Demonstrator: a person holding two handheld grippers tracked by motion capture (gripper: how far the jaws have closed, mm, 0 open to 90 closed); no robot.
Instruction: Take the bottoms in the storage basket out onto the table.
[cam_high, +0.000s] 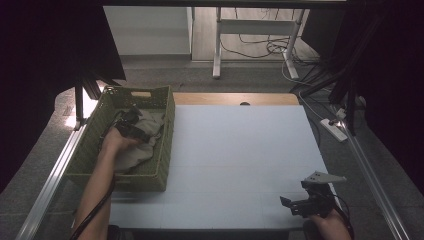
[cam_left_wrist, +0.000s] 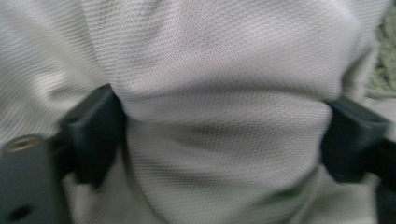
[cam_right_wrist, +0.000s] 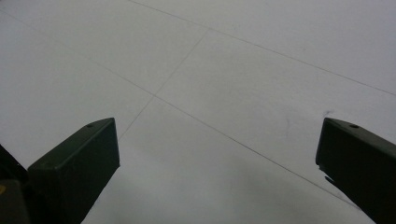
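Note:
A green woven basket (cam_high: 168, 136) stands on the left part of the white table (cam_high: 240, 150). A pale grey cloth (cam_high: 144, 146) lies bunched inside it. My left gripper (cam_high: 131, 124) is down in the basket, pressed onto the cloth. In the left gripper view the mesh cloth (cam_left_wrist: 224, 70) bulges between the jaws of the left gripper (cam_left_wrist: 222, 135), which stand wide apart. My right gripper (cam_high: 294, 204) hovers over the table's near right corner. Its jaws are wide apart in the right gripper view (cam_right_wrist: 217, 158), with nothing but bare table surface (cam_right_wrist: 210, 70) between them.
A wooden strip (cam_high: 235, 98) runs along the table's far edge. Metal rails (cam_high: 55, 175) flank the table on both sides. A power strip (cam_high: 334, 128) and cables lie on the floor at the right. Desk legs (cam_high: 217, 50) stand beyond.

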